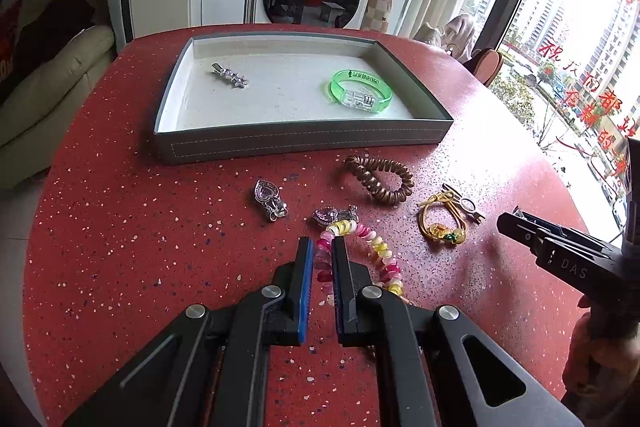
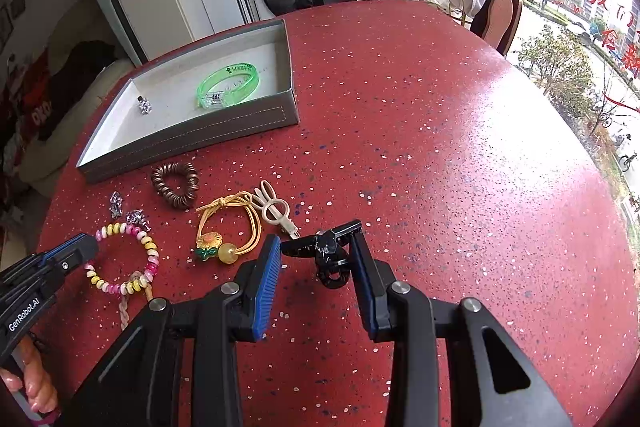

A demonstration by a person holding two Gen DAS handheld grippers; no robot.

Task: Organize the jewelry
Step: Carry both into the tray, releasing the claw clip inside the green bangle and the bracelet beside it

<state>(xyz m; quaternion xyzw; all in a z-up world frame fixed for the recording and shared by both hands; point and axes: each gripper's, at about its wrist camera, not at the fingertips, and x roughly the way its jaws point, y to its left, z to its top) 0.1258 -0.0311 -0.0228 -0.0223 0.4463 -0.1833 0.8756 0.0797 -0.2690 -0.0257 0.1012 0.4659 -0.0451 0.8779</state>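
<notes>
Tray (image 1: 280, 143) at bench (image 1: 120, 227) rear: star clip (image 1: 231, 76) left, bangle (image 1: 361, 91) right. Before tray: spiral tie (image 1: 380, 179), bead bracelet (image 1: 372, 247), pendants (image 1: 270, 199).

Your left gripper (image 1: 322, 247) points steeply down, its jaws drawn almost together and pinching the bead bracelet (image 1: 360, 259). Your right gripper (image 2: 316, 253) also tilts steeply down, jaws partly apart, the black claw clip (image 2: 326, 253) lying between them; whether both pads press it is not clear. Your fingers (image 2: 34, 391) wrap the left handle at the lower left of the right wrist view.
</notes>
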